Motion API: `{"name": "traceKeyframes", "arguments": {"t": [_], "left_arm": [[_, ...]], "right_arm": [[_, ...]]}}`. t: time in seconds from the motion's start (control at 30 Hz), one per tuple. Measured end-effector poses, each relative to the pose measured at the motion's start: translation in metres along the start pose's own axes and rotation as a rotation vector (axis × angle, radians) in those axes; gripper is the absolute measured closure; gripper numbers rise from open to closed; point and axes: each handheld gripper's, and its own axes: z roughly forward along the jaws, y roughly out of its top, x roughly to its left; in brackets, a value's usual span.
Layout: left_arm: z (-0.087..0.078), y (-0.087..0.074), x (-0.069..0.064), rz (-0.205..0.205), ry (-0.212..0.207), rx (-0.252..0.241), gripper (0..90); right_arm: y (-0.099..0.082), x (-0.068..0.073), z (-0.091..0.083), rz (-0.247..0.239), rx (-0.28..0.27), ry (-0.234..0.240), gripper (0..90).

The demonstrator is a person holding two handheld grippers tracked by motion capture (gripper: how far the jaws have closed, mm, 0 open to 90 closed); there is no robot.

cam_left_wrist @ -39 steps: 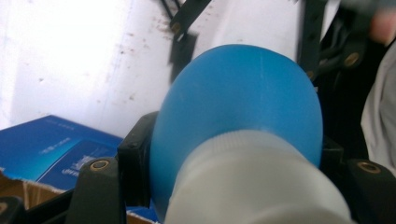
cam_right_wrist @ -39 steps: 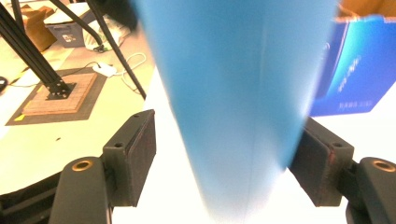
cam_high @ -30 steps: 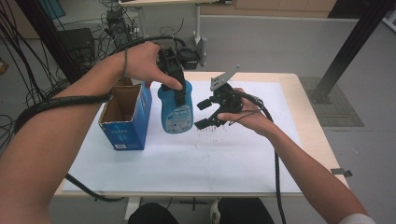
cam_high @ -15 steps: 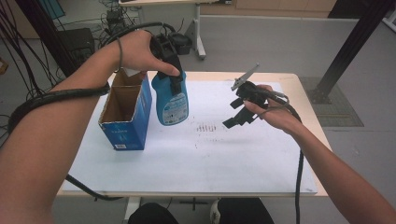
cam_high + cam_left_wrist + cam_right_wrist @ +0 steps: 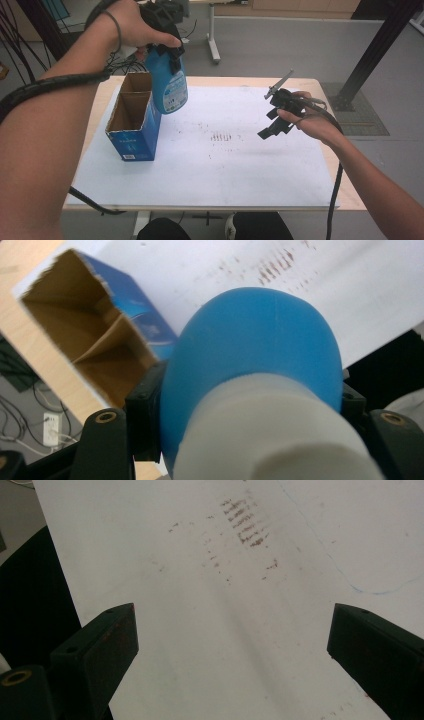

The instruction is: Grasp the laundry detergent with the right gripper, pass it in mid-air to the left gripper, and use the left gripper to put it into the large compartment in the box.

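Note:
A blue bottle [image 5: 169, 85] with a white cap hangs in the air beside the far end of an open blue cardboard box [image 5: 131, 117]. My left gripper [image 5: 171, 50] is shut on the bottle's upper part. In the left gripper view the bottle [image 5: 250, 340] sits between the jaws, with its white cap [image 5: 270, 440] nearest the camera and the box [image 5: 85, 330], divided inside, below and to the left. My right gripper [image 5: 269, 123] hovers over the right part of the white sheet [image 5: 225, 165]. It stands open with nothing between its fingers [image 5: 100, 640].
The white sheet covers most of the wooden table [image 5: 310, 82] and has brown smudges [image 5: 222, 136] at its middle. Cables trail from both grippers. A black post and a metal stand are on the floor beyond the table.
My left gripper has lifted the bottle off the sheet, up and toward the box. My right gripper has drawn away from the bottle to the right.

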Motion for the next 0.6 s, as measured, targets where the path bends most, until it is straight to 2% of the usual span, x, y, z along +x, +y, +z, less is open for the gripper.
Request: {"name": "traceKeyframes", "arguments": {"t": [0.03, 0.07, 0.2, 0.23, 0.27, 0.37, 0.4, 0.43, 0.5, 0.57, 0.6], "left_arm": [[-0.008, -0.002, 0.008, -0.049, 0.009, -0.017, 36.3], [-0.008, -0.002, 0.008, -0.049, 0.009, -0.017, 36.3], [-0.024, -0.005, 0.024, -0.159, 0.033, -0.031, 36.4], [-0.031, -0.007, 0.032, -0.219, 0.038, -0.041, 36.4], [-0.031, -0.007, 0.032, -0.219, 0.038, -0.041, 36.4], [-0.041, -0.011, 0.043, -0.293, 0.051, -0.060, 36.4], [-0.041, -0.011, 0.043, -0.293, 0.051, -0.060, 36.3], [-0.045, -0.013, 0.048, -0.330, 0.062, -0.065, 36.4], [-0.047, -0.014, 0.050, -0.342, 0.068, -0.064, 36.4], [-0.052, -0.016, 0.056, -0.385, 0.087, -0.058, 36.4], [-0.056, -0.019, 0.061, -0.422, 0.095, -0.061, 36.4]], "right_arm": [[-0.001, -0.001, -0.004, 0.005, 0.007, -0.003, 6.2], [-0.001, -0.001, -0.004, 0.005, 0.007, -0.003, 6.2], [-0.003, -0.003, -0.011, 0.003, 0.026, -0.014, 6.2], [-0.003, -0.004, -0.015, 0.007, 0.030, -0.017, 6.2], [-0.003, -0.004, -0.015, 0.007, 0.030, -0.017, 6.2], [-0.003, -0.007, -0.022, 0.014, 0.040, -0.021, 6.4], [-0.003, -0.007, -0.022, 0.014, 0.040, -0.021, 6.4], [-0.004, -0.008, -0.025, 0.008, 0.043, -0.033, 6.4], [-0.005, -0.008, -0.027, 0.014, 0.045, -0.044, 6.4], [-0.007, -0.010, -0.028, 0.018, 0.046, -0.046, 6.4], [-0.008, -0.011, -0.029, 0.021, 0.048, -0.046, 6.4]]}}
